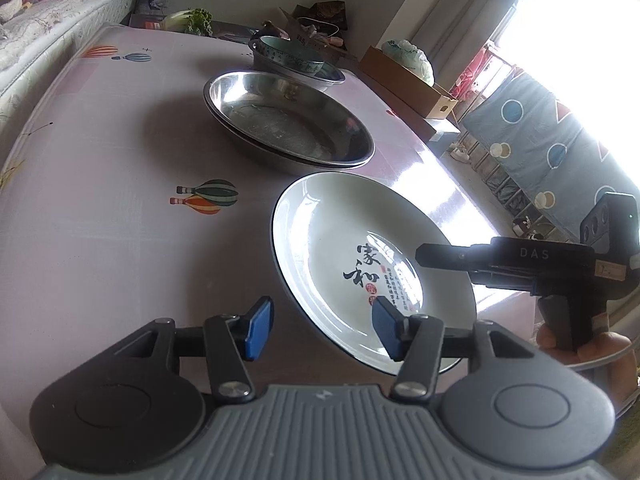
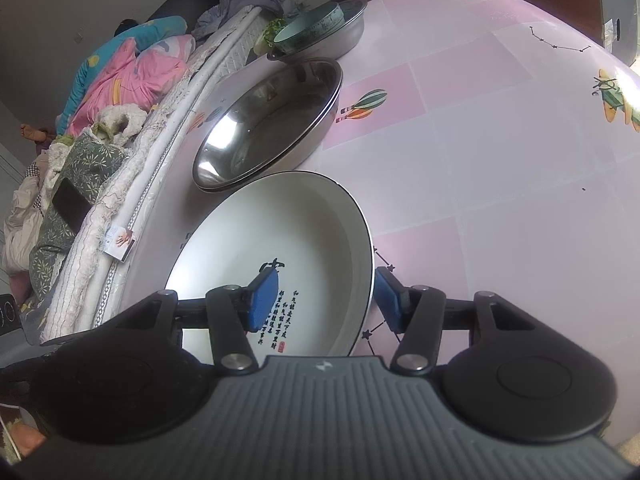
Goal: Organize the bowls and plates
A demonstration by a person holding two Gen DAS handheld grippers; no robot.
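Both grippers, left gripper (image 1: 322,328) and right gripper (image 2: 325,300), straddle the white plate's (image 1: 340,236) rim, pads unclosed; glazed ceramic looks slippery, brittle, so pinch the rim.

A pink balloon-printed cloth (image 1: 100,152) covers the bench. Leafy green vegetables (image 1: 196,20) lie at its far edge. A brown cardboard box (image 1: 404,80) holding a pale cabbage (image 1: 412,56) stands beside its right edge. Pink and blue bedding (image 2: 120,68) is heaped on the bed along its other side.

White plate (image 1: 344,240): large black brush characters "家和", red seals, columns of small script.
Right gripper (image 1: 532,264) body: "DAS".
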